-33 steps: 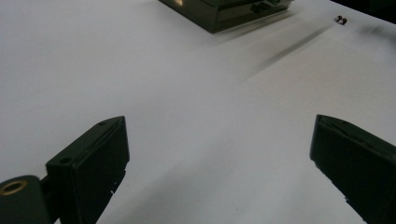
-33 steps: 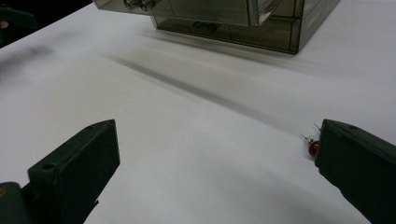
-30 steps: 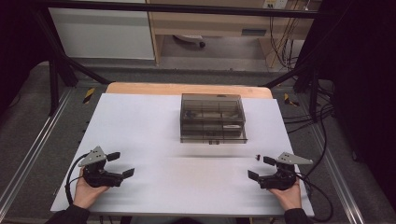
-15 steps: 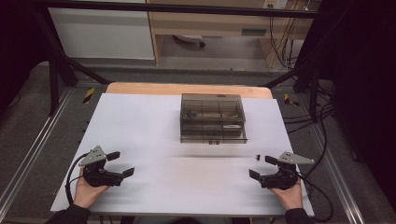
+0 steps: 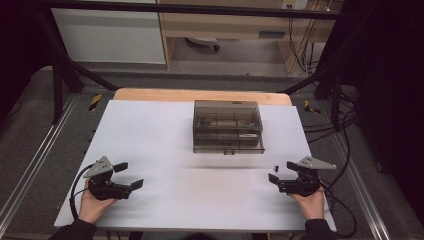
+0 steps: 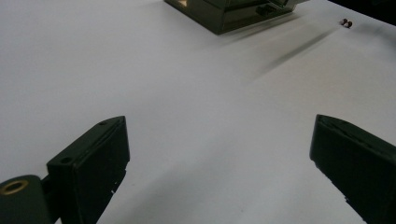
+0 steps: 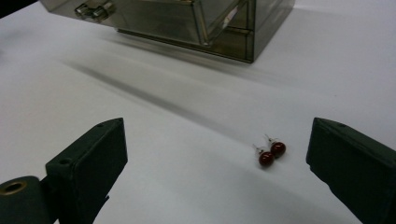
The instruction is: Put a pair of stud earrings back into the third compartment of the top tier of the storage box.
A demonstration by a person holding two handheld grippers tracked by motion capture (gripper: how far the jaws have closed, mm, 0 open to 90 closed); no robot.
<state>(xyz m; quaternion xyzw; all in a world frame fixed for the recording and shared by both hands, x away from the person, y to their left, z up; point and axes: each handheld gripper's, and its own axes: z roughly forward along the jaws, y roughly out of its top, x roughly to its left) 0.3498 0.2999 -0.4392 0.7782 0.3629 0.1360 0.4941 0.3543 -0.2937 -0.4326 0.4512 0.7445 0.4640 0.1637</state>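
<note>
A smoky clear box with drawers (image 5: 227,126) stands at the table's middle back; its corner (image 6: 224,11) and its latched front (image 7: 187,21) appear in the gripper views. Two small red stud earrings (image 7: 271,153) lie together on the white tabletop, seen as a tiny dark speck (image 5: 275,166) in the high view and far off (image 6: 346,21) in the left gripper view. My right gripper (image 5: 281,174) rests open near the front right, just short of the earrings. My left gripper (image 5: 128,175) rests open at the front left with nothing between its jaws.
The white table (image 5: 160,140) has a wooden strip (image 5: 150,95) along its back edge. Black frame posts and cables (image 5: 330,115) flank the table. A hand holds each gripper at the front edge.
</note>
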